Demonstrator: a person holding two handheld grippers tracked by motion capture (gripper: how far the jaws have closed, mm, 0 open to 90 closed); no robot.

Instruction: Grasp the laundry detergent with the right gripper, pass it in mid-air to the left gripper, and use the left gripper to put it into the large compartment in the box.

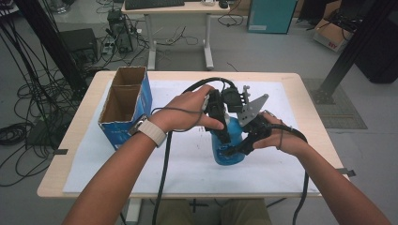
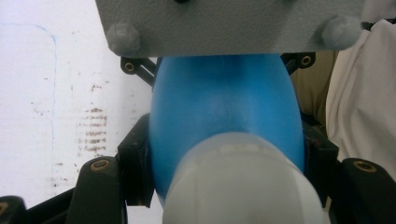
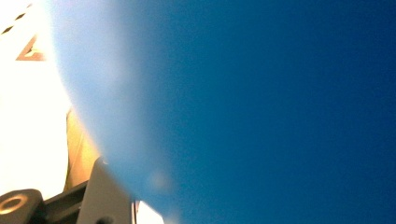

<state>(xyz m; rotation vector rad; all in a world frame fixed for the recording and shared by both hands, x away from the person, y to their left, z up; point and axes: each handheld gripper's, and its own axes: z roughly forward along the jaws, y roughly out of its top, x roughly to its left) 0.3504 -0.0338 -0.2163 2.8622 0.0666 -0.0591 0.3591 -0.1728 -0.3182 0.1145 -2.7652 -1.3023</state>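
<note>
Both claws are on the blue bottle (image 1: 228, 149) here, right near the middle of the table (image 1: 300, 89), on the white sheet (image 1: 187, 173) that covers most of the pale wooden top. The left claw (image 1: 221, 132) comes down over the bottle from above, and in the left gripper view its black jaws are clamped snug on either side of the bottle (image 2: 224, 112), a smooth, glossy, rounded plastic body that swells like an egg, with a frosted white cap (image 2: 243, 182) bulging toward the camera. The right claw (image 1: 239, 147) bites in from the side, low on the bottle, and its grey three-cornered plate (image 1: 252, 108) sticks up flat and angular above it. In the right gripper view the bottle (image 3: 261, 107) is a blurred curve of deep blue pressed up close, so the pads themselves can't be made out there, but the jaws are drawn in as tight as they go on it. Off to the left stands an open cardboard box (image 1: 126, 105), blue printed outside, raw brown inside, split into two compartments. The white sheet (image 2: 56, 93) shows faint brownish smudges and a thin blue pen line.
</note>
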